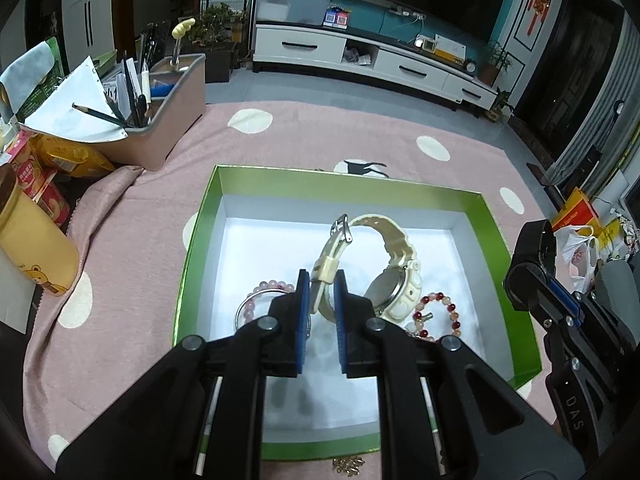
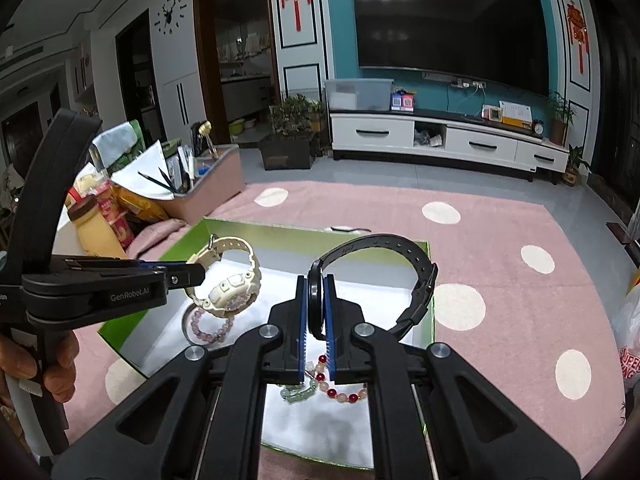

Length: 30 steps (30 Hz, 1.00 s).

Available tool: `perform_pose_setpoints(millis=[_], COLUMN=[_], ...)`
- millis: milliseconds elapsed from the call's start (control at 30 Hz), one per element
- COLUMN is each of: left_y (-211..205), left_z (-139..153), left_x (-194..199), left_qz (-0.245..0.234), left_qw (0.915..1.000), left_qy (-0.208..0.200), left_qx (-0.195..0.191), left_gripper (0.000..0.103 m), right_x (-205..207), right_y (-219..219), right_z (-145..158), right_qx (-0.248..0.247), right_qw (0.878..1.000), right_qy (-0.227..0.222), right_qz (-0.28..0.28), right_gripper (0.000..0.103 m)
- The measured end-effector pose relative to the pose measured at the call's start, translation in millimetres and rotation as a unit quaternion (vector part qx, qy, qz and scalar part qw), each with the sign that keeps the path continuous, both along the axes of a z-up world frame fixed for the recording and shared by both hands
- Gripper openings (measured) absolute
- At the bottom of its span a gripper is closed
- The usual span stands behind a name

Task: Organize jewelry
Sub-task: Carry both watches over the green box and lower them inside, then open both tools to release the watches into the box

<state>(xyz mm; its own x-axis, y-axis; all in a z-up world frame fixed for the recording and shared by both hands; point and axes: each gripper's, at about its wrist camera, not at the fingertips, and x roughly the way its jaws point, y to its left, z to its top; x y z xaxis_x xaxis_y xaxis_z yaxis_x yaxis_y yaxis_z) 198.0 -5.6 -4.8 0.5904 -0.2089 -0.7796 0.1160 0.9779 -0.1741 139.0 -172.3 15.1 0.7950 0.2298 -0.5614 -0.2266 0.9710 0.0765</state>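
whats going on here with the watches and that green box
A person holds a gripper in each hand over the green box. The left gripper is shut on the cream watch by its strap; the right gripper is shut on the black watch. Bead bracelets already lie inside.

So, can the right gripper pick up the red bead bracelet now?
Probably not yet: the right gripper is shut on the black watch, although the red bead bracelet lies uncovered just below it.

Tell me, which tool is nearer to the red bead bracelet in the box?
Right, most likely. The right tool, gripping the black watch, hangs directly over the red bead bracelet; the left tool, holding the cream watch, hangs beside it.
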Motion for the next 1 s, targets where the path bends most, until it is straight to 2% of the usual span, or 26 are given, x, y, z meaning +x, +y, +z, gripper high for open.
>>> perform_pose_setpoints(millis=[300,333,667,733,800,867,900,967,1000], left_y=[-2.5,-2.4,-6.5,-6.6,-7.2,-7.0,-6.8,-6.0,-5.5], left_z=[-15.9,-16.0,-10.6,-10.6,-10.3,-9.1,-7.9,-4.3,-2.2], left_x=[9.2,9.5,8.4,7.9,6.5,5.0,4.1,1.2,-0.6], left_qz=[0.002,0.002,-0.005,-0.005,-0.006,-0.007,-0.007,-0.003,-0.003], left_qw=[0.9996,0.9996,0.9995,0.9996,0.9995,0.9995,0.9995,0.9995,0.9995], left_qy=[0.019,0.019,0.011,0.012,0.012,0.012,0.011,0.007,0.004], left_qx=[0.023,0.022,0.029,0.027,0.029,0.029,0.028,0.030,0.031], left_gripper=[0.014,0.011,0.011,0.012,0.015,0.026,0.036,0.064,0.066], right_x=[11.7,12.7,17.5,16.9,15.4,13.8,12.0,8.1,4.0], right_y=[2.5,2.6,-1.5,-2.2,-3.1,-3.7,-3.9,-5.1,-6.2], right_z=[-21.0,-22.1,-26.6,-25.8,-25.1,-24.2,-23.3,-21.6,-20.1], right_qx=[-0.011,-0.012,-0.006,-0.003,0.000,0.002,0.002,0.004,0.006], right_qw=[0.999,0.999,0.999,0.999,0.998,0.998,0.999,0.999,0.999], right_qy=[0.035,0.037,0.050,0.052,0.054,0.052,0.051,0.049,0.045], right_qz=[-0.001,-0.002,-0.013,-0.014,-0.015,-0.018,-0.019,-0.022,-0.024], right_gripper=[0.007,0.007,0.008,0.013,0.025,0.029,0.031,0.044,0.047])
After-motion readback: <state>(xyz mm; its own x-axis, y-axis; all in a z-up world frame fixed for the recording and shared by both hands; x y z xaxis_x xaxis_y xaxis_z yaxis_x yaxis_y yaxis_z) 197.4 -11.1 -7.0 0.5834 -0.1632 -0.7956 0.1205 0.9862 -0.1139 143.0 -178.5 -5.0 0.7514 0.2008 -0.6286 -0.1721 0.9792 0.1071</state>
